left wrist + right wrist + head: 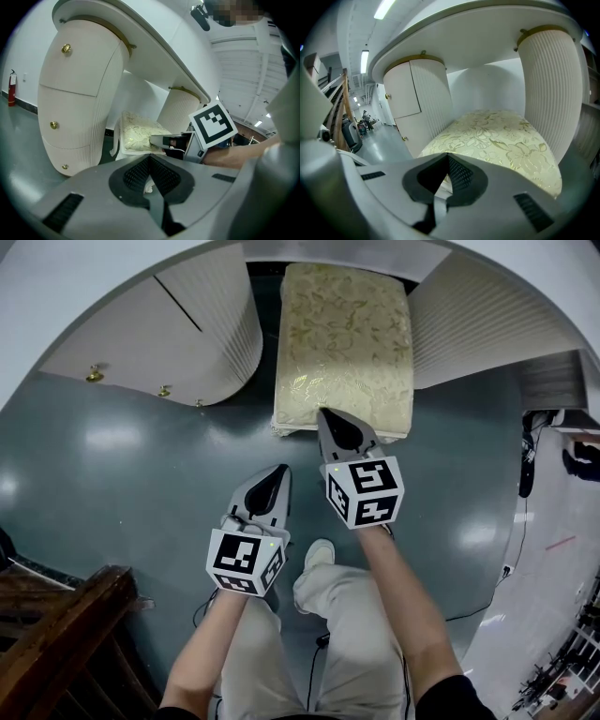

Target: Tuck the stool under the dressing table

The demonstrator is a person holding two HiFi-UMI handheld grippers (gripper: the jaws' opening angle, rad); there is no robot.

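The cream rectangular stool cushion (345, 343) is woven cloth with a faintly shiny gold floral pattern. The white dressing table (211, 324) looks smooth and matt, its curved pedestals finely ribbed, with polished brass knobs (95, 375). The grey floor (112, 484) is glossy.

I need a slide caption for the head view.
Right gripper at the near edge of the stool, partly under the dressing table; left gripper behind.

The stool (345, 343) is standing on the floor (112, 474) between the dressing table's left pedestal (178, 334) and right pedestal (487, 320), its far end reaching under the tabletop (337, 251). The right gripper (328, 420) is sitting at the stool's near edge, seemingly touching it. The left gripper (277, 476) is hanging to its left, nearer the person, apart from the stool.
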